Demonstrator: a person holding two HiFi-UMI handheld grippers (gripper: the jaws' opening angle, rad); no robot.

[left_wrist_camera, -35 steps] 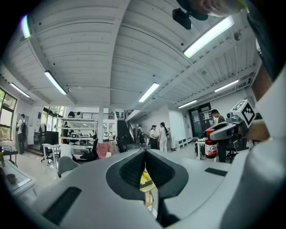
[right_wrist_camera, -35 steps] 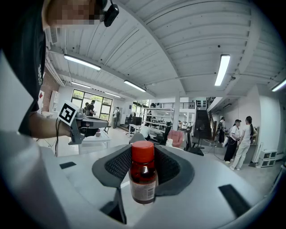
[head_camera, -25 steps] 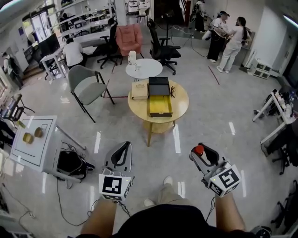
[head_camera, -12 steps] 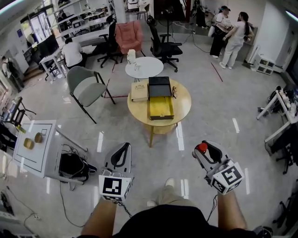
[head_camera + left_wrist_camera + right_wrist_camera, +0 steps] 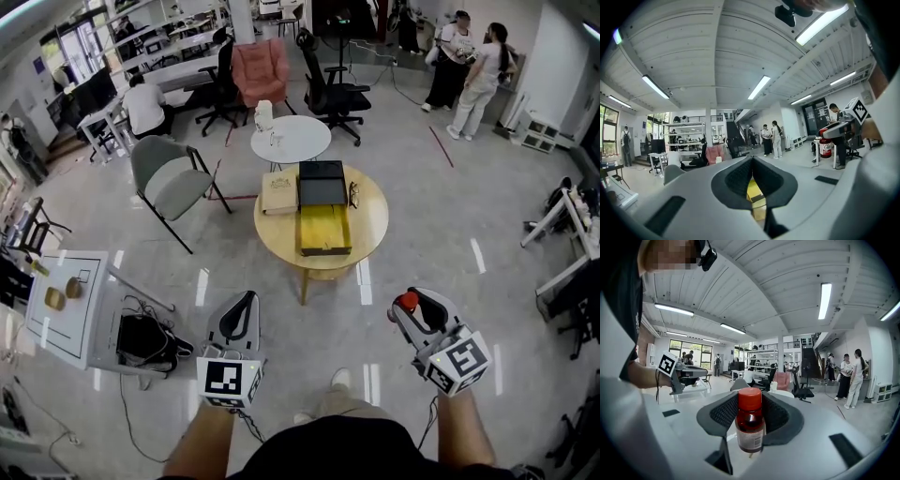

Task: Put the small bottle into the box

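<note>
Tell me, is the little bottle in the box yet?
Not yet. Done: the right claw is shut on the red-capped bottle. In hand: it is held over the floor, short of the round table. Left: reach the table and set the bottle into the open yellow box there. The left claw is shut and empty.

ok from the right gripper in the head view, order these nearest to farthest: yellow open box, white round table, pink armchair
1. Yellow open box, on the round wooden table, ahead-left of the right gripper holding the red-capped small bottle.
2. White round table, just behind it.
3. Pink armchair, farthest back, left.
</note>
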